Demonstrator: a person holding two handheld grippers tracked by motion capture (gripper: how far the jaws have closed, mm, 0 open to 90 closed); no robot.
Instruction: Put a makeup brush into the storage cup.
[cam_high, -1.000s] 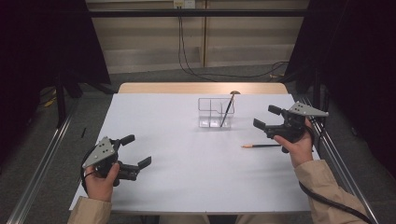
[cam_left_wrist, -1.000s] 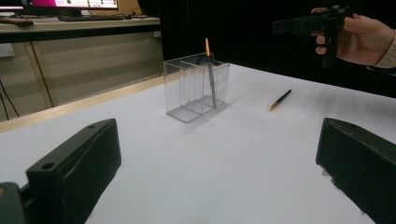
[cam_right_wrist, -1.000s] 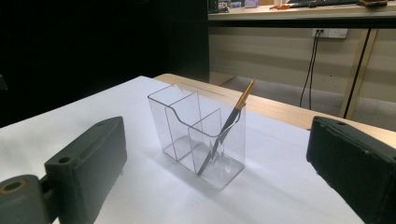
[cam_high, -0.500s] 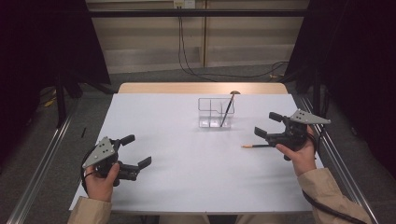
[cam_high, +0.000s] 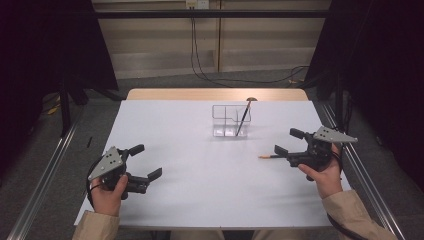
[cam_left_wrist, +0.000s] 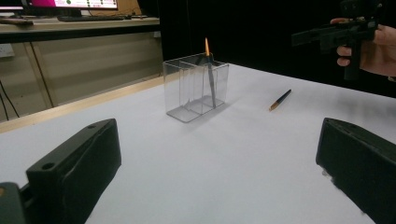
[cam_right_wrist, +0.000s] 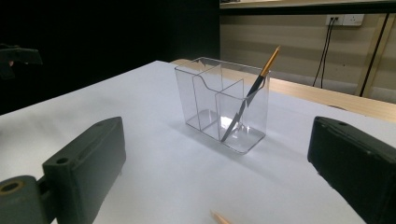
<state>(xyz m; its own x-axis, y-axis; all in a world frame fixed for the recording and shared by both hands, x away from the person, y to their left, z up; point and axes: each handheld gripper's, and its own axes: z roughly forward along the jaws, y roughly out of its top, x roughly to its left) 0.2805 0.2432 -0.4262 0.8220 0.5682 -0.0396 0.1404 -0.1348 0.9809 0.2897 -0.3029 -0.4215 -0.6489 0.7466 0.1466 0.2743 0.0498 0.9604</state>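
From above I count two pencils, one leaning in the clear holder (cam_high: 231, 120) and one loose pencil (cam_high: 270, 156) on the tabletop (cam_high: 200, 190) just off my released right claw (cam_high: 288, 142), my left claw (cam_high: 145, 161) equally released; the left gripper view puts that pencil (cam_left_wrist: 280, 99) beyond the holder (well apart), and the right gripper view shows its tip (cam_right_wrist: 219, 218) low between the jaws.

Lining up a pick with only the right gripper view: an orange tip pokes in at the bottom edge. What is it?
Observer: A loose pencil, lying flat on the table close beside the right gripper, whose jaws stand open and hold nothing.
Operator: Which way does it point?
Observer: The orange end points toward the table's middle, and the dark end lies toward your gripper.
Operator: Is the other gripper in the way?
Observer: No. The left gripper is open at the near left of the table, well apart from the pencil.
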